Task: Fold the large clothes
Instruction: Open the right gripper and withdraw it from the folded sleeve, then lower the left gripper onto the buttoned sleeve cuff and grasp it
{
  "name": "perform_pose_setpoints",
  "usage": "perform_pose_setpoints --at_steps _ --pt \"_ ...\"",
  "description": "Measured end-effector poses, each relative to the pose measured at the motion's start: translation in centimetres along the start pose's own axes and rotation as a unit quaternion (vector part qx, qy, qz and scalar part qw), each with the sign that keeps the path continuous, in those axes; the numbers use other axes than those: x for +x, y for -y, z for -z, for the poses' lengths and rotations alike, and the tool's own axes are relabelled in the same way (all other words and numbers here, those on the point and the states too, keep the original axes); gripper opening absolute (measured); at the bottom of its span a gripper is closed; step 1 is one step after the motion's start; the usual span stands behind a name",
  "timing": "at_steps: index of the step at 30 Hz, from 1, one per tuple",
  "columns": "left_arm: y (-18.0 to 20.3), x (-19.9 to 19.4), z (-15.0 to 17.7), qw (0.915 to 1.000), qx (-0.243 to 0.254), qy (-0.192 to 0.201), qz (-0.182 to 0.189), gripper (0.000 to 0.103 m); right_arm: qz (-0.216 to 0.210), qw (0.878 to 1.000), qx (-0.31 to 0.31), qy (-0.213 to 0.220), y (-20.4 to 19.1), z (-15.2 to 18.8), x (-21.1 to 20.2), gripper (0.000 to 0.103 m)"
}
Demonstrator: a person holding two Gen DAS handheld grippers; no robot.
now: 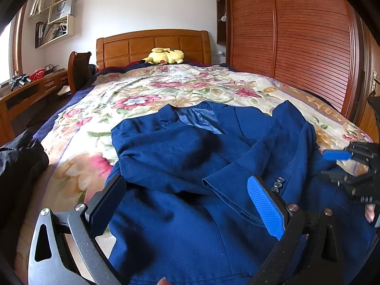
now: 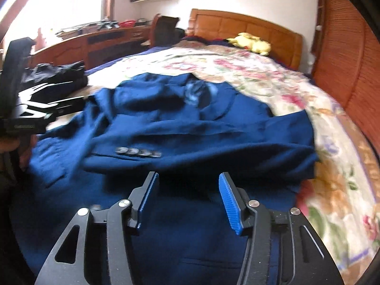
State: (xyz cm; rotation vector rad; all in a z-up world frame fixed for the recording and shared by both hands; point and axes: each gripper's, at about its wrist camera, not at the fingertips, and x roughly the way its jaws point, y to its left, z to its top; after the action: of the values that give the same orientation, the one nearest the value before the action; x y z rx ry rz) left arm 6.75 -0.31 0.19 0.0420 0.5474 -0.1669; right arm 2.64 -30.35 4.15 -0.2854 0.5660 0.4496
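A dark blue suit jacket (image 1: 190,156) lies face up on the floral bedspread (image 1: 147,95), collar toward the headboard. Its sleeves are folded across the front, and one cuff with a row of buttons (image 2: 137,153) lies on top. My left gripper (image 1: 187,190) hovers wide open over the jacket's lower half, with nothing pinched. My right gripper (image 2: 188,182) is open just above the jacket's (image 2: 190,128) near part, and its blue pads touch no cloth. In the left wrist view the right gripper (image 1: 332,165) shows at the jacket's right edge. In the blurred right wrist view the left gripper (image 2: 54,99) shows at the left.
A black garment (image 1: 21,156) lies on the bed's left side. A yellow plush toy (image 1: 165,56) rests by the wooden headboard (image 1: 152,42). A slatted wooden wardrobe (image 1: 296,35) runs along the right. A desk (image 1: 35,87) and chair (image 1: 79,68) stand at the left.
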Motion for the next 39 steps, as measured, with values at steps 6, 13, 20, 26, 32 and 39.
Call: perform_pose_setpoints --at_steps 6,13,20,26,32,39 --pt "1.1 0.1 0.0 0.9993 -0.001 -0.022 0.030 0.102 0.054 0.998 0.034 -0.011 2.3 1.2 1.1 0.060" --pt "4.7 0.9 0.4 0.9974 0.023 -0.051 0.045 0.102 0.048 0.996 0.070 -0.006 2.7 1.7 1.0 0.060" --pt "6.0 2.9 0.8 0.9940 0.028 -0.095 0.046 0.101 0.060 0.996 0.065 -0.011 2.9 2.7 2.3 0.060" --pt "5.8 4.8 1.2 0.9899 0.011 -0.128 0.059 0.087 0.069 0.996 0.053 -0.016 2.3 2.8 2.7 0.060" --pt "5.6 5.2 1.5 0.9873 -0.005 -0.136 0.081 0.074 0.065 0.996 0.054 -0.011 2.5 3.1 2.6 0.060" --pt "5.5 5.8 1.8 0.9855 -0.009 -0.147 0.084 0.060 0.063 0.996 0.059 -0.003 2.6 3.4 2.2 0.060"
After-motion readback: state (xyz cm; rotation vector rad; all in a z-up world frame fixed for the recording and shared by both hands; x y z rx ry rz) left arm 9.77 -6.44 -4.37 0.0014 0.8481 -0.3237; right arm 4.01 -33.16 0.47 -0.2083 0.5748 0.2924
